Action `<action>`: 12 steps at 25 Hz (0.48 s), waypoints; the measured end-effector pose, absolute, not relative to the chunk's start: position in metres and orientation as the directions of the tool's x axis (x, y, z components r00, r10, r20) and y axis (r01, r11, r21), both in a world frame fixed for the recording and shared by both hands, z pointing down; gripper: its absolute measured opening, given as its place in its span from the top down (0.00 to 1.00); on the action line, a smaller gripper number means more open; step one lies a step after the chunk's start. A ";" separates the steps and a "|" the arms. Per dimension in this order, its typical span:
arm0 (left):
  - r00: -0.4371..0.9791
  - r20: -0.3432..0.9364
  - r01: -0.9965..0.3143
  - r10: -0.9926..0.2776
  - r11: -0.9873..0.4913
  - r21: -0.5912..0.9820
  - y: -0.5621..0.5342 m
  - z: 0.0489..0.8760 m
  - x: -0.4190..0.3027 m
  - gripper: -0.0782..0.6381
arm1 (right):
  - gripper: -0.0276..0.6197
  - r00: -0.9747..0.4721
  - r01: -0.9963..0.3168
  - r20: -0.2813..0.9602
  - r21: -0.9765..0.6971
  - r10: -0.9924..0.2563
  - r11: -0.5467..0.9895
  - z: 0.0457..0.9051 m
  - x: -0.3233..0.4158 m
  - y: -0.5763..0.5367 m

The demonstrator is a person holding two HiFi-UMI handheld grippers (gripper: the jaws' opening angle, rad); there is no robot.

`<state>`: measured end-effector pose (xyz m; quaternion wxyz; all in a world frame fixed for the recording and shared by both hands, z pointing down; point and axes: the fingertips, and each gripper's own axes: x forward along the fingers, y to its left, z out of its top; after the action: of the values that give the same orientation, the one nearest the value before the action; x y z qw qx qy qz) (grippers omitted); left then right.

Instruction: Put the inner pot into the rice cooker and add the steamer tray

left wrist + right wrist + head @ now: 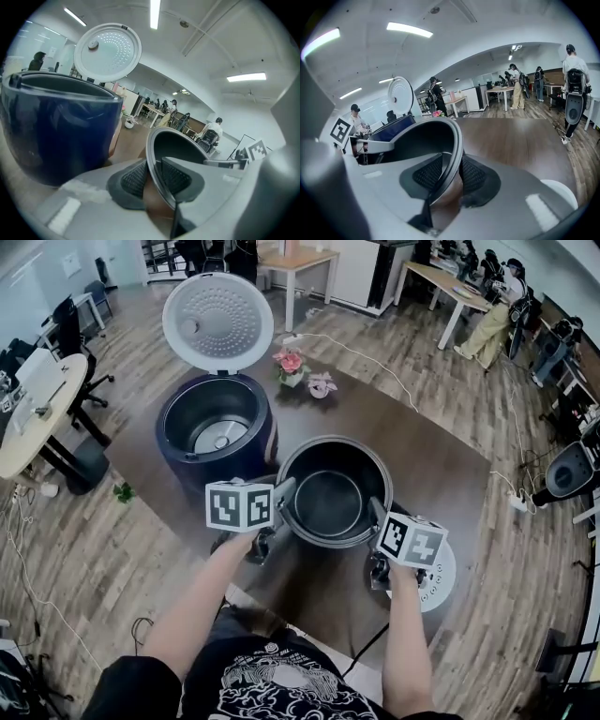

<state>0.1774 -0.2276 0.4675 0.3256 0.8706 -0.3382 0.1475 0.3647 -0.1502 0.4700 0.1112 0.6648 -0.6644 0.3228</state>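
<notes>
Dark inner pot (328, 504) rim clamped by left gripper (284, 493), right gripper (375, 511); open blue rice cooker (172, 442) beside, flowers (292, 363) behind

The rice cooker (56, 136) is navy, its lid (217, 320) white and dotted, the inner pot (333, 491) dark grey.

Dark, empty inner pot (330, 504) upright, just right of the navy rice cooker (187, 413), whose lid stands open; white steamer tray (441, 579) lies flat, near right.
</notes>
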 end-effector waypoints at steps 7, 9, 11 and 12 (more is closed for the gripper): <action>0.731 0.414 -0.683 -0.543 -0.575 0.451 -0.238 0.424 0.169 0.75 | 0.79 -0.106 -0.964 0.492 -0.264 -0.864 -0.032 0.422 0.360 -0.170; 0.733 0.389 -0.679 -0.557 -0.585 0.443 -0.242 0.410 0.165 0.75 | 0.79 -0.116 -0.966 0.471 -0.257 -0.874 -0.011 0.410 0.356 -0.176; 0.733 0.372 -0.679 -0.569 -0.585 0.443 -0.245 0.401 0.162 0.74 | 0.79 -0.117 -0.970 0.456 -0.243 -0.882 0.003 0.400 0.353 -0.180; 0.731 0.365 -0.681 -0.576 -0.584 0.442 -0.245 0.397 0.161 0.74 | 0.79 -0.116 -0.972 0.448 -0.236 -0.886 0.008 0.395 0.353 -0.181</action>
<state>0.1608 -0.2449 0.3974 0.2863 0.8853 -0.3549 0.0914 0.3525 -0.1812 0.3949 0.0863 0.6591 -0.7048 0.2479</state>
